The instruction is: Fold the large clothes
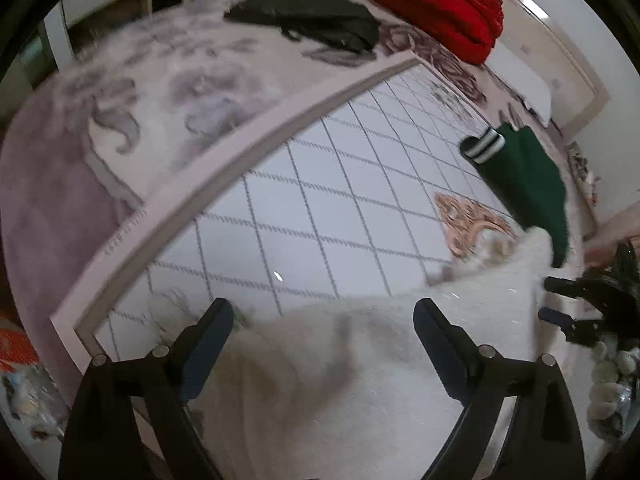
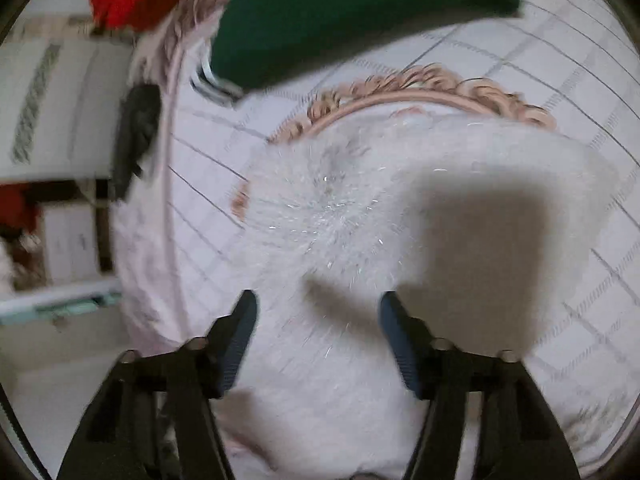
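White fluffy garment [image 1: 360, 360] on checked bedspread [image 1: 320, 184], beneath left gripper [image 1: 324, 316] jaws wide, right gripper [image 2: 318, 312] jaws apart, neither holding it

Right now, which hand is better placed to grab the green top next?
Probably the right. The green top lies just past the fluffy white garment ahead of the right gripper, jaws open. From the left gripper it lies far off to the side.

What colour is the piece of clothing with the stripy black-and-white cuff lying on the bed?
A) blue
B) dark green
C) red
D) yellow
B: the striped cuff belongs to the dark green garment lying on the checked bedcover, beyond the fluffy white garment.
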Tool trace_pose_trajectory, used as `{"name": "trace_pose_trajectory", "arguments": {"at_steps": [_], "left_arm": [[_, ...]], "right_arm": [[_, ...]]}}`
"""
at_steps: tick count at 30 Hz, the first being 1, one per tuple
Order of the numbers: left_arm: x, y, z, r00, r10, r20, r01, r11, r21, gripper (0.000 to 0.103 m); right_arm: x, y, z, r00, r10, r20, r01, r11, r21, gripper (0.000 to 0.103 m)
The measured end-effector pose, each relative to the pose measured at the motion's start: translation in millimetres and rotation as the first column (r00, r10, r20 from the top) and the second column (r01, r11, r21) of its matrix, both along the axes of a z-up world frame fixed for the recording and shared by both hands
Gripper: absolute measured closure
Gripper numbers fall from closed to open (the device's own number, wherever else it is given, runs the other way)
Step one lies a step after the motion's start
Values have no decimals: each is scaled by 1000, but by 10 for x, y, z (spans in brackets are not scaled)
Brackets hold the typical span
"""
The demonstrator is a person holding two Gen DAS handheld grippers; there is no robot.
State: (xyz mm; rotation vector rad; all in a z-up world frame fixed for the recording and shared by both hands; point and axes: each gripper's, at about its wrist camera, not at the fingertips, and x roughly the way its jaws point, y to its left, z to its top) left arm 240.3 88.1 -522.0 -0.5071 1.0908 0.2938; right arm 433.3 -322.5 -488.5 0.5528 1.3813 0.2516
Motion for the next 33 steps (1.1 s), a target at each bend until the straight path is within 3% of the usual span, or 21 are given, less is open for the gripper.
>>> {"name": "trace_pose_trajectory", "arguments": {"at_steps": [4,7,11,15,18,23,25,26,27,28,29,30,33], "left_arm": [[58,152,-78,998,43,35,-45,996,75,11],[-21,339,-109,996,94,3,-94,992,85,11],[-302,532,-39,993,120,-15,-119,992,29,11],[-610,633,-25,991,118,-70,-118,993,10,11],[-671,623,-178,985,110,-130,-114,993,-27,13],[-415,388,-547,989,9,-146,-40,976,-213,13],[-295,268,-652,988,-23,-154,-16,970,-244,16],[-242,209,-666,987,-33,-155,-3,974,-225,16],[-217,178,-649,989,-39,-140,10,979,-204,19],[-205,156,-631,992,-45,-119,22,982,-185,41],[-207,153,-621,994,-53,-97,35,983,-179,90],[-205,167,-633,992,-51,-114,30,984,-177,100],[-324,275,-573,997,-10,-75,-4,981,-191,98]], "right_arm": [[393,582,-544,986,159,54,-143,965,-219,40],[454,688,-419,987,151,50,-130,948,-292,39],[132,419,8,992,107,73,-91,977,-194,37],[-353,160,86,999,44,30,-42,996,-82,33],[-730,161,-37,999,31,-12,-31,999,-44,33],[-1204,326,-400,994,70,-82,-75,996,-56,33],[-1305,369,-520,992,79,-97,-85,995,-59,33],[-1334,376,-550,992,83,-100,-89,994,-64,33],[-1353,377,-574,991,82,-102,-89,994,-66,33],[-1366,372,-576,992,79,-101,-86,994,-64,33],[-1358,383,-581,992,76,-100,-83,994,-68,33],[-1364,378,-580,992,74,-102,-81,994,-69,33],[-1364,370,-570,992,54,-113,-62,996,-64,33]]}}
